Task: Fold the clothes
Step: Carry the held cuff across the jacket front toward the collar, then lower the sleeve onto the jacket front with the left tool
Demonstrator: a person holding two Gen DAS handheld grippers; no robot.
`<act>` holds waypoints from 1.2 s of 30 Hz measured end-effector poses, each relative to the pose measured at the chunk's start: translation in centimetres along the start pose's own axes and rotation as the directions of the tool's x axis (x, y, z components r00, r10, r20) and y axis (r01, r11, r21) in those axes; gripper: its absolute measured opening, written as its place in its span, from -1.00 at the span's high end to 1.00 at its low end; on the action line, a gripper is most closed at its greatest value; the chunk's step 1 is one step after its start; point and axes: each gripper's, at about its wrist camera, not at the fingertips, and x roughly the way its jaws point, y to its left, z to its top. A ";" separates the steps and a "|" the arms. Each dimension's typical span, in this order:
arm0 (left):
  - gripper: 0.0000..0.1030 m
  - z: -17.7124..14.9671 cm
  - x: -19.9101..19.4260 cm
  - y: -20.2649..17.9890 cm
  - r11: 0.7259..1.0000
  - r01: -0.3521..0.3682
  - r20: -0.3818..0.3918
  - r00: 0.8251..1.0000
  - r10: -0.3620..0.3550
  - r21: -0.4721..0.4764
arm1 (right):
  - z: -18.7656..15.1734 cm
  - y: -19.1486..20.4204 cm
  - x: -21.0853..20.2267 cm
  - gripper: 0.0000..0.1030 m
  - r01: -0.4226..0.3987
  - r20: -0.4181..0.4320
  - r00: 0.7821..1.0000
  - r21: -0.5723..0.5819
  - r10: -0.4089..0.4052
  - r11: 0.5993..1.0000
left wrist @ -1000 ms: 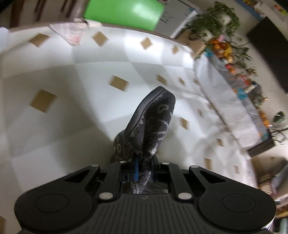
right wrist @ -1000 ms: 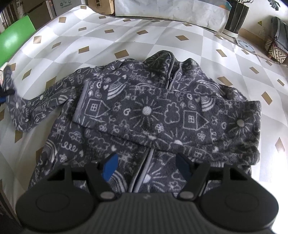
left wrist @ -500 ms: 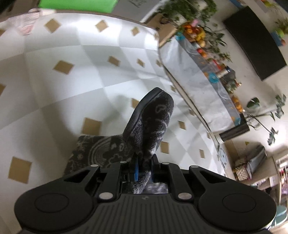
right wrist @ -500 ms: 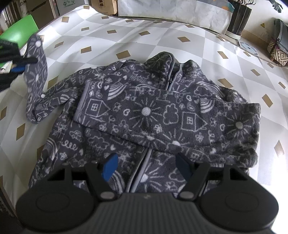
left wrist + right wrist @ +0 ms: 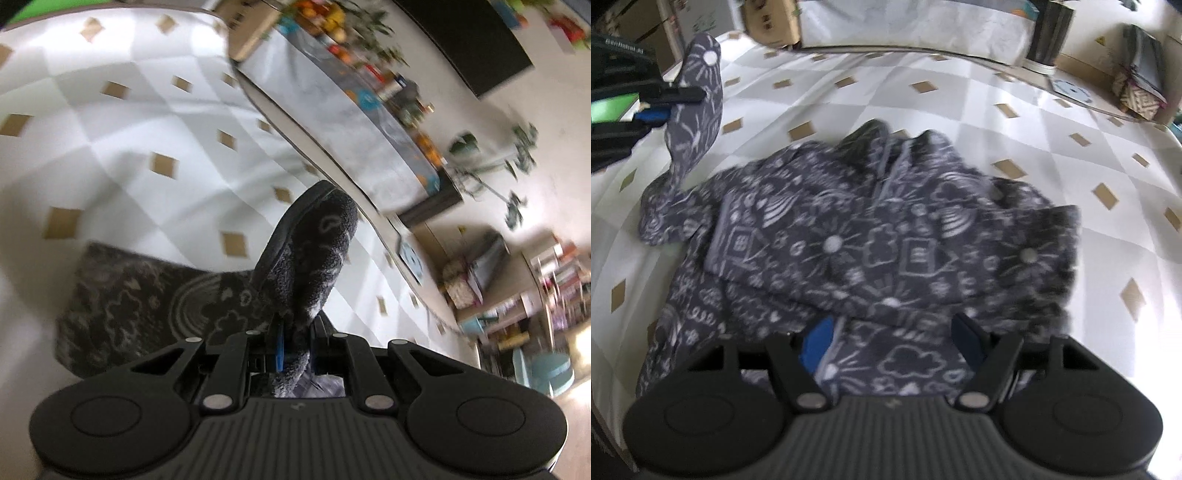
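Lifted higher than a second ago, the sleeve cuff (image 5: pixel 701 85) stays clamped in the left gripper (image 5: pixel 295 341), the right gripper (image 5: pixel 890 341) hangs released, and the sleeve should land flat across the jacket (image 5: pixel 886 236).

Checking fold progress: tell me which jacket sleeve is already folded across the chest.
The sleeve on the picture's right lies flat across the jacket; the other sleeve hangs lifted in the left gripper.

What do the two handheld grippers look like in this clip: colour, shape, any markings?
Both are matte black plastic. Each body has a ribbed centre panel flanked by two round raised discs, with angled linkage arms on silver pivot pins. The fingers carry blue pads, seen on the left gripper and the right gripper. In the right wrist view the left gripper's side bears small white lettering, too blurred to read. No cables or sleeves show.
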 end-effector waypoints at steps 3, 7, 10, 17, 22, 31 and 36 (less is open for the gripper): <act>0.81 -1.7 1.2 -2.4 0.999 0.032 -0.043 0.999 -0.030 0.040 | 0.0 -2.1 -0.3 -0.35 0.021 0.003 1.000 0.044 -0.021 0.999; 0.81 -4.5 2.8 -5.4 0.992 0.078 -0.105 0.992 -0.068 0.096 | -0.5 -4.7 -0.6 -0.35 0.060 -0.005 0.998 0.082 -0.060 0.995; 0.80 -6.7 3.9 -7.0 0.984 0.088 -0.152 0.986 -0.064 0.153 | -0.8 -6.7 -0.9 -0.35 0.085 -0.006 0.996 0.115 -0.085 0.990; 0.79 -12.3 7.0 -8.3 0.970 0.102 -0.313 0.949 -0.028 0.222 | -1.5 -10.0 -1.6 -0.35 0.126 -0.005 0.992 0.176 -0.127 0.976; 0.58 -15.2 8.4 -7.6 0.966 0.092 -0.431 0.902 0.023 0.243 | -1.5 -10.3 -1.8 -0.35 0.129 -0.001 0.991 0.178 -0.131 0.976; 0.09 -15.5 6.8 -9.6 0.952 0.185 -0.472 0.880 -0.050 0.244 | -1.3 -10.7 -1.7 -0.37 0.128 0.001 0.991 0.195 -0.131 0.972; 0.03 -13.4 4.9 -9.7 0.941 0.154 -0.435 0.900 -0.009 0.300 | -1.3 -10.8 -1.6 -0.37 0.120 0.000 0.992 0.202 -0.123 0.972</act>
